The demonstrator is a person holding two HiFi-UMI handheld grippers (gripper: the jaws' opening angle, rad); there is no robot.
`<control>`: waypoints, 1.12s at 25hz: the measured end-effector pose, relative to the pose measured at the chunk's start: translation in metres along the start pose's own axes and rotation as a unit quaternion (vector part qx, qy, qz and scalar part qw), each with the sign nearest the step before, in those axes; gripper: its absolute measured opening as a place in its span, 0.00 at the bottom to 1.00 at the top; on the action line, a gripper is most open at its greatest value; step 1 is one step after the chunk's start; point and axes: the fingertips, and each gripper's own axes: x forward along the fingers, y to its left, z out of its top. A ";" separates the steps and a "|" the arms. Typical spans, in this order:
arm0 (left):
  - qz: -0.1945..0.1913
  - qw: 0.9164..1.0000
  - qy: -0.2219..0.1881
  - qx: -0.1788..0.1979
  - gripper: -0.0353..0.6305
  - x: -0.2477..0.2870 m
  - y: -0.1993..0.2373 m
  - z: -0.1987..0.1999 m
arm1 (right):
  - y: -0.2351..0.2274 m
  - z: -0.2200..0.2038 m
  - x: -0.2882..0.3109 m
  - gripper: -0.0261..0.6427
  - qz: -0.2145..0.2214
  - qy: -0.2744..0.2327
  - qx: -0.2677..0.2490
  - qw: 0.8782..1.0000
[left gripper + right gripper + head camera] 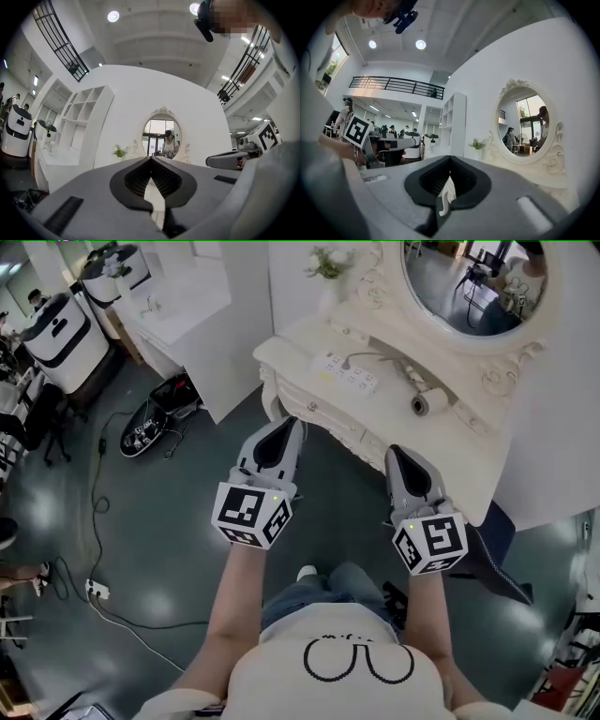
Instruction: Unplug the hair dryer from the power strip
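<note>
Left gripper view: jaws of the left gripper (151,159) pressed together, nothing between them. Right gripper view: right gripper (450,159) likewise, jaws together and empty. Head view: both held roughly level, side by side, tips aimed at the tabletop (292,351) but short of its near edge; neither touches anything. Judgement: approach stage, unplugging not begun. The closed jaws must spread before either can take the plug.

Strip (347,371) lies flat mid-tabletop, ahead of and between the two grippers. A plug (348,362) sits in it. Its cord (370,356) arcs right toward the dryer (422,397), which lies on its side just right of the strip, nozzle facing the near edge. Judgement: two grippers suit the job, one to pin the strip and one to pull, since a light strip would likely lift with the plug.

Tabletop is a white carved dressing table against a white wall (553,427). Round mirror (469,282) above, far right; small plant (328,262) to its left. Floor (187,549) is dark grey and glossy, with loose cables (97,493). White shelving (86,115) stands at left.
</note>
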 end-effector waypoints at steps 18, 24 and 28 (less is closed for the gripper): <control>-0.019 0.996 0.084 -0.025 0.05 0.136 0.064 -0.058 | -0.087 -0.042 0.127 0.04 -0.010 0.030 0.026 0.999; -0.059 0.990 0.119 -0.041 0.05 0.218 0.082 -0.085 | -0.140 -0.054 0.181 0.04 -0.025 0.041 0.049 0.998; -0.081 0.983 0.155 -0.055 0.05 0.262 0.095 -0.114 | -0.170 -0.073 0.215 0.04 -0.020 0.063 0.065 0.996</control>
